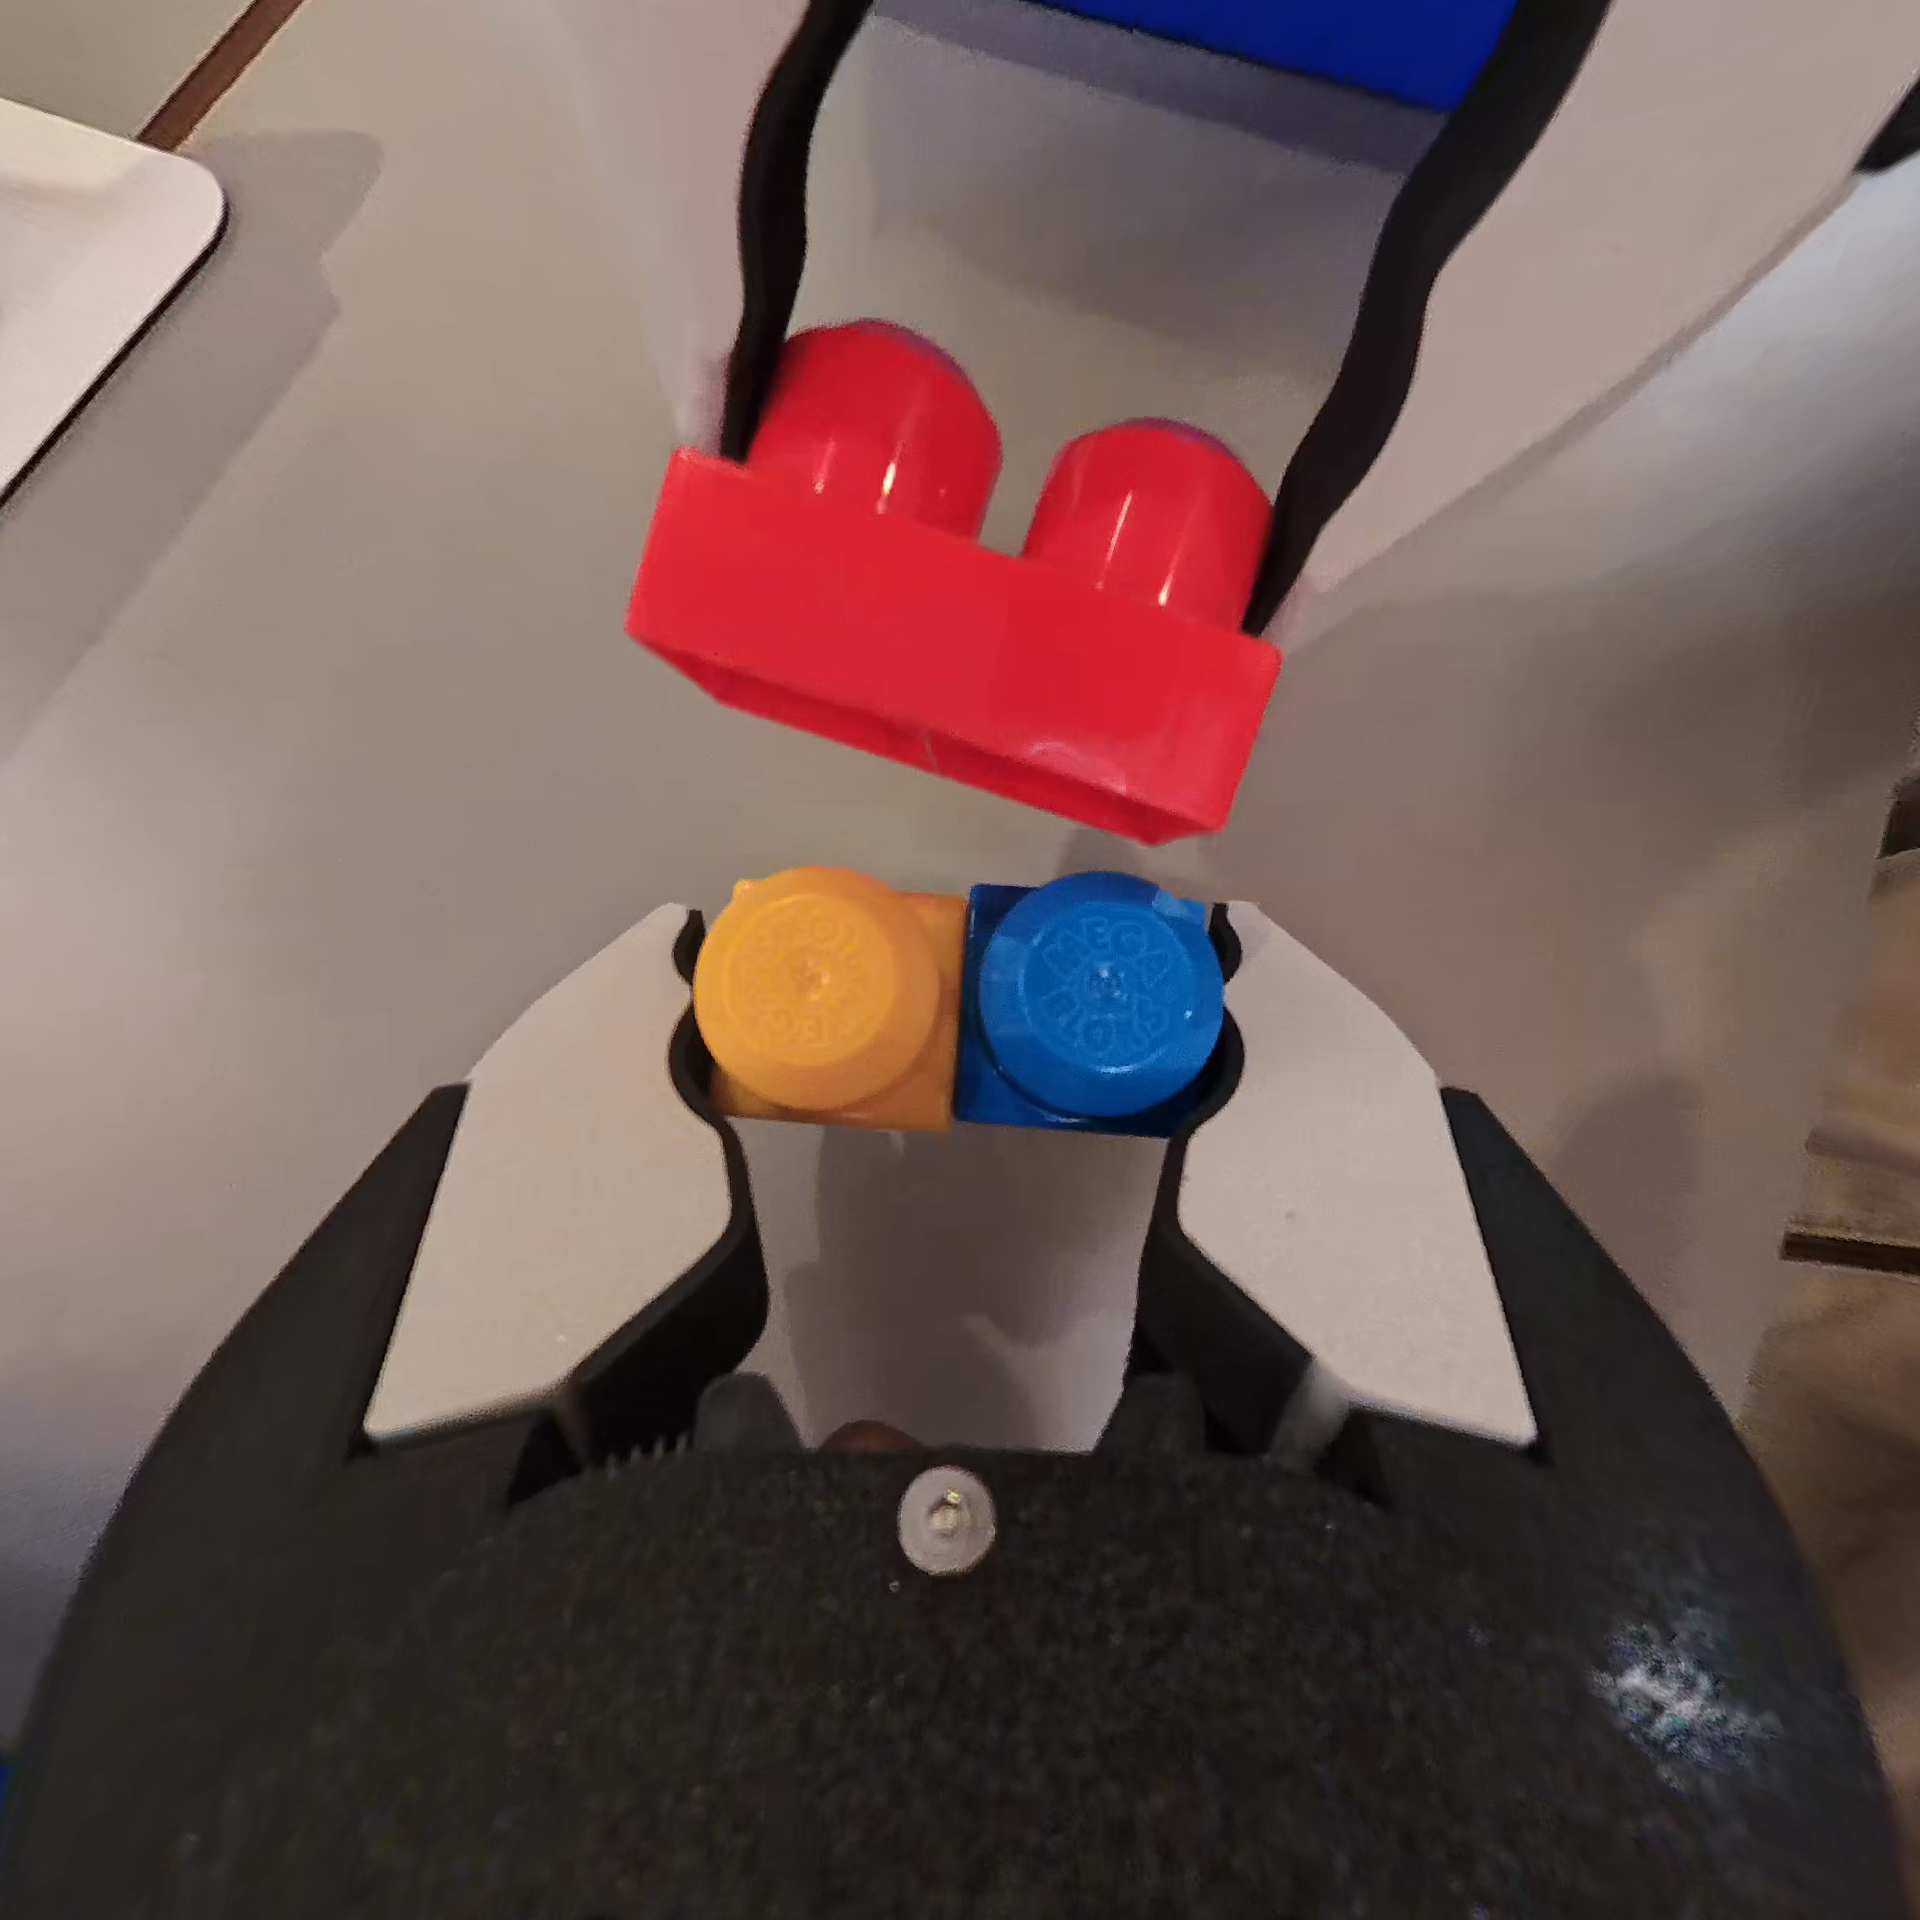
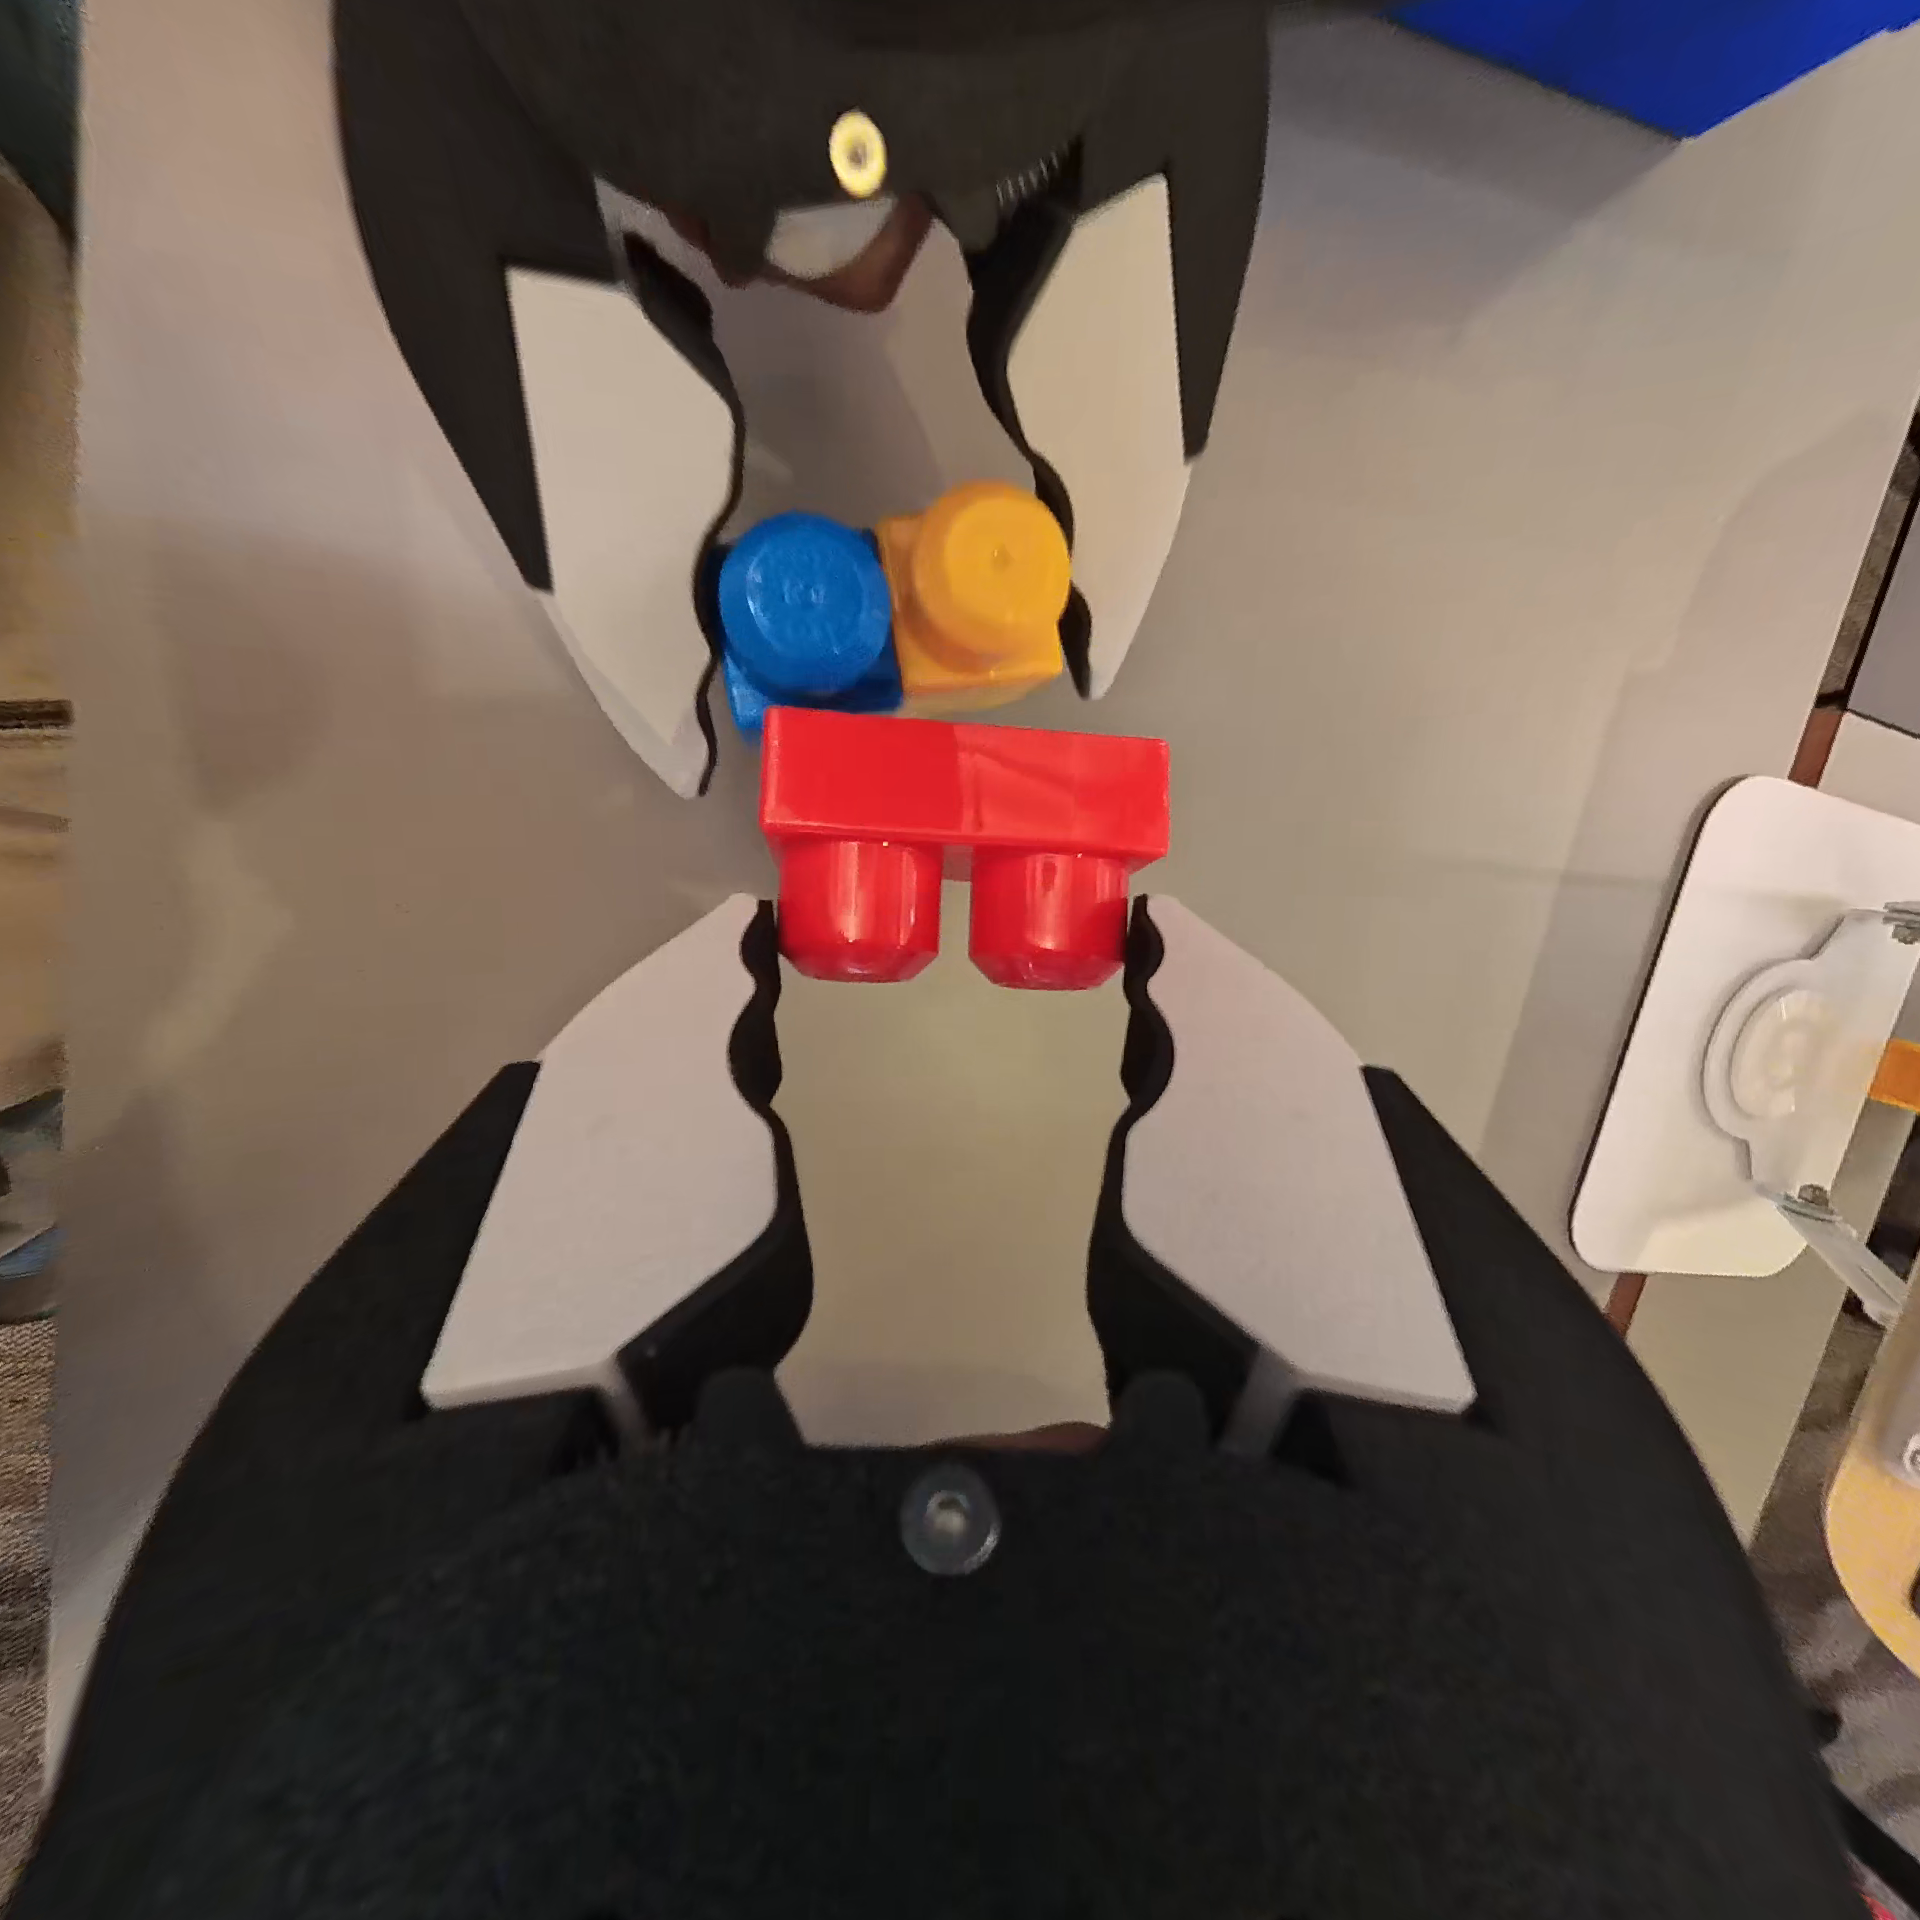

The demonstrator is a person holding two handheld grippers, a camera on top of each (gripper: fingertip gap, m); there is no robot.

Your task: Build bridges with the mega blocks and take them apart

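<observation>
My left gripper (image 1: 956, 997) is shut on a yellow one-stud block (image 1: 821, 1003) and a blue one-stud block (image 1: 1091, 1003) pressed side by side, studs facing the camera. My right gripper (image 2: 951, 920) is shut on the two studs of a red two-stud block (image 2: 961, 800). The two grippers face each other above the table. The red block (image 1: 956, 592) hangs tilted just beyond the yellow and blue pair, a small gap apart, its hollow underside towards them. In the right wrist view the blue block (image 2: 805, 618) and yellow block (image 2: 982, 597) sit between the left gripper's fingers (image 2: 623, 582).
A grey table (image 1: 312, 727) lies under everything. A white rounded plate (image 2: 1704, 1039) with a clear plastic fixture sits at the table's edge; it also shows in the left wrist view (image 1: 83, 281). A blue object (image 2: 1662, 52) lies at the far side. Carpet (image 2: 21, 1507) shows beyond the table. There is about 6 cm between the tips of the two grippers.
</observation>
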